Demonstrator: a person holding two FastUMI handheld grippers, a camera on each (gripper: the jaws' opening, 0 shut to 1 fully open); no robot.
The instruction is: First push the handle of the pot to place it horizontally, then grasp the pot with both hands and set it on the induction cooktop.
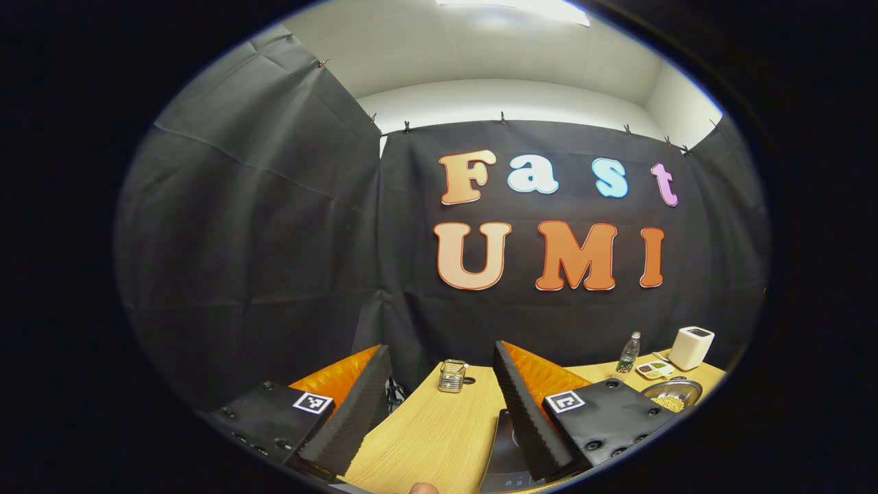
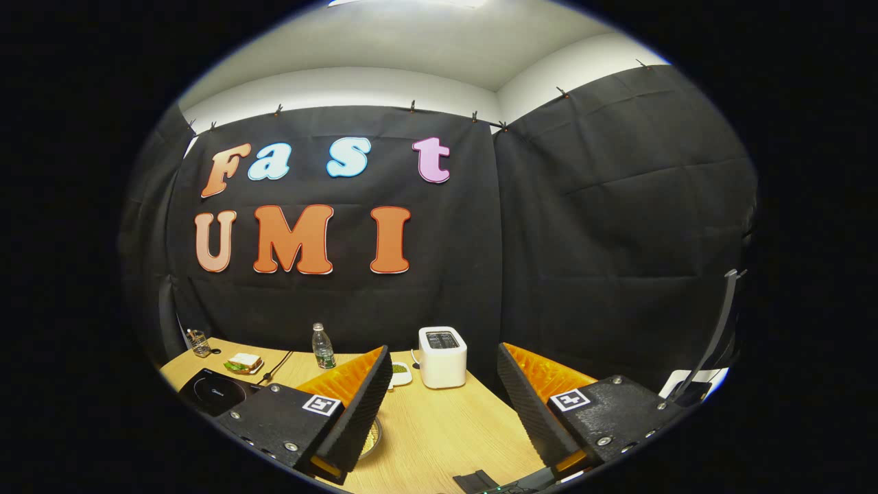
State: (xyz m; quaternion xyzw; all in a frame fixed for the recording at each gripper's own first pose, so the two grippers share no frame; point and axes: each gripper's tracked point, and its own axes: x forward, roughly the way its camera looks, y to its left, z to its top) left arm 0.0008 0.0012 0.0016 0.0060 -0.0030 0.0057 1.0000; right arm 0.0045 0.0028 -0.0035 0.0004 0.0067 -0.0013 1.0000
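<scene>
In the left gripper view the metal pot [image 1: 673,394] sits at the far right of the wooden table [image 1: 425,432], with yellowish grains inside; its handle is hidden. My left gripper [image 1: 440,348] is held open, well left of the pot and touching nothing. The black induction cooktop [image 1: 506,449] lies low on the table, partly behind one finger. In the right gripper view the cooktop [image 2: 216,391] lies at the left. A sliver of a metal rim [image 2: 374,436], probably the pot, peeks from behind one finger of my right gripper [image 2: 444,348], which is open and holds nothing.
A white toaster [image 2: 442,357], a water bottle [image 2: 322,347], a small dish [image 2: 400,373] and a sandwich on a plate [image 2: 243,362] stand along the back of the table. A glass [image 1: 453,376] stands near the far edge. A fingertip [image 1: 422,488] shows at the bottom.
</scene>
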